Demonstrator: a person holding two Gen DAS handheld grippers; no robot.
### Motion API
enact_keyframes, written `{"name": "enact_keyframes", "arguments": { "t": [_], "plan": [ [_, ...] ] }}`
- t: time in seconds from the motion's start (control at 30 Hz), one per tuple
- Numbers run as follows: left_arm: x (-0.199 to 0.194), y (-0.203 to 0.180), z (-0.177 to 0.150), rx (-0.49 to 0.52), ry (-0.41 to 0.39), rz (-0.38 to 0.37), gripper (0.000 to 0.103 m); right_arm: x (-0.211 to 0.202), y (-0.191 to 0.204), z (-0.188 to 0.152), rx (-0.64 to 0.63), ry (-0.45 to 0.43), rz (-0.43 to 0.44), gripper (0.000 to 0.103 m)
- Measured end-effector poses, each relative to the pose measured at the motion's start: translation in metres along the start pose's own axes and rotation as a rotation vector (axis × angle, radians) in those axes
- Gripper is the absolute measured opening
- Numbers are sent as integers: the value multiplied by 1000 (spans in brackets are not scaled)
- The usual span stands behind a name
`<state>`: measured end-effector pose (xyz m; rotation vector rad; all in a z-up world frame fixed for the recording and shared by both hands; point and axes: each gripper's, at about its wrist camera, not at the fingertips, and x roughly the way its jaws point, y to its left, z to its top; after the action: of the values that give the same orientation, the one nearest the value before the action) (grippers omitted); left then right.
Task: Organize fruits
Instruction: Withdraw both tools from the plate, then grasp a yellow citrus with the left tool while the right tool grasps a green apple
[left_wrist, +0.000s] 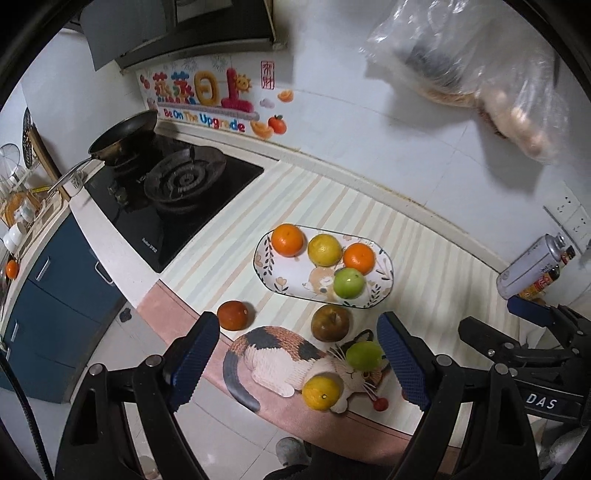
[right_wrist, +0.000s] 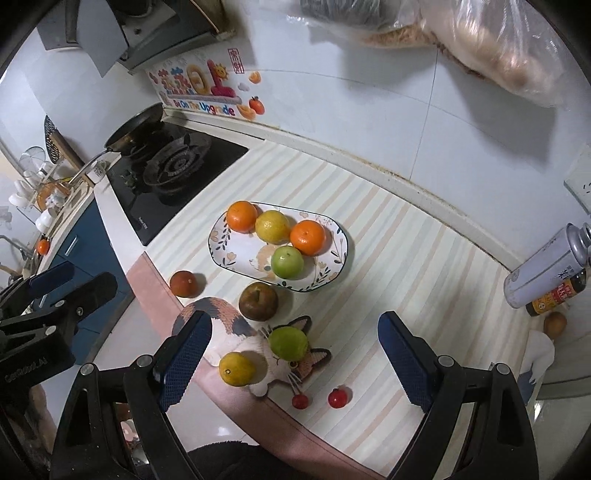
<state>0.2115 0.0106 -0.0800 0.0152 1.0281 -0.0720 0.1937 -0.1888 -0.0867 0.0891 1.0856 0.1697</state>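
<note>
An oval floral plate (left_wrist: 271, 264) (right_wrist: 221, 243) on the striped counter holds two oranges (left_wrist: 287, 240), a yellow citrus (left_wrist: 324, 250) and a green fruit (left_wrist: 349, 283). Loose on the counter lie a dark red fruit (left_wrist: 236, 315), a brown apple (left_wrist: 330, 322), a green fruit (left_wrist: 365, 355), a yellow citrus (left_wrist: 322, 393) and two small red fruits (right_wrist: 340, 397). My left gripper (left_wrist: 299, 358) is open above the loose fruits. My right gripper (right_wrist: 291, 354) is open above them too, holding nothing.
A cat-shaped mat (left_wrist: 280, 354) lies under some loose fruits. A gas stove (left_wrist: 173, 192) with a pan (left_wrist: 122, 138) stands at the left. A spray can (right_wrist: 543, 266) and sauce bottle (right_wrist: 554, 295) lie at the right. Plastic bags (right_wrist: 498, 55) hang on the wall.
</note>
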Motion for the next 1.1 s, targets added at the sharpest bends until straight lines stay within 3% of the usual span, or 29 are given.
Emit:
{"name": "enact_keyframes", "arguments": {
  "t": [0.33,0.53,0.57,0.6,0.63,0.73,0.9,1.07,1.1],
  "plan": [
    [-10,-8,-8,-11,-10,-2,87,-13,-7,-2,15,-13,33,94],
    [11,-10,-15,-19,35,-1,87,10,-16,-1,47,27,57,94],
    [19,-10,-16,-21,54,2,88,18,-20,-2,58,40,61,94],
    [28,-10,-18,-21,72,6,98,28,-24,-3,70,56,67,94],
    [34,-11,-20,-20,84,13,102,37,-26,-3,77,72,72,94],
    [69,-11,-32,-17,162,44,102,78,-39,-9,120,142,111,94],
    [141,-18,-68,-4,374,56,102,154,-55,-23,205,281,189,93],
    [201,-28,-105,-13,542,1,101,221,-64,-42,290,415,260,90],
    [211,-28,-110,-27,566,-13,97,230,-63,-44,296,430,269,90]
  ]
}}
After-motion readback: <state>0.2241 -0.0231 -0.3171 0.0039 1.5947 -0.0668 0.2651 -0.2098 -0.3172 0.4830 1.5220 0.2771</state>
